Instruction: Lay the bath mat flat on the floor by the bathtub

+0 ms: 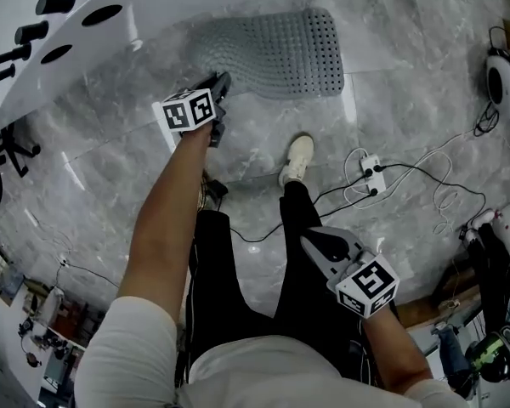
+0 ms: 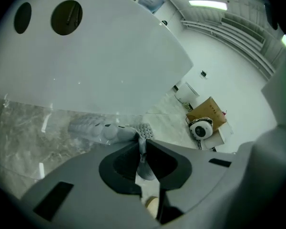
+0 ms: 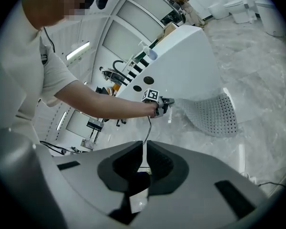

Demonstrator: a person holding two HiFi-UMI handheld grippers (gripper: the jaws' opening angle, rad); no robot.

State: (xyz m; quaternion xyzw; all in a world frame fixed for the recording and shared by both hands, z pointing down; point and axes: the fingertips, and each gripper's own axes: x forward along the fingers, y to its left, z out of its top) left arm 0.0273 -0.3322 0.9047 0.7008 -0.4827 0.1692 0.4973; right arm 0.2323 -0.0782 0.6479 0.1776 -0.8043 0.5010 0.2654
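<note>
The grey perforated bath mat [image 1: 276, 53] lies on the marble floor beside the white bathtub [image 1: 153, 7]. Its right part rests flat, while its left end is lifted and curved. My left gripper [image 1: 220, 87] is shut on that raised near-left edge. In the left gripper view the jaws pinch a thin fold of the bath mat [image 2: 93, 128], with my left gripper [image 2: 142, 146] just under the bathtub [image 2: 86, 56] wall. My right gripper [image 1: 321, 243] hangs back by the person's leg, shut and holding nothing. Its own view shows my right gripper [image 3: 144, 149], the bath mat [image 3: 212, 113] and the left gripper [image 3: 166, 102] far ahead.
A white power strip [image 1: 371, 171] with black and white cables trails over the floor right of the person's white shoe [image 1: 298, 157]. A round white device [image 1: 502, 82] sits at the right edge. A cardboard box [image 2: 207, 112] stands beyond the mat. Another person [image 3: 181, 1] stands far back.
</note>
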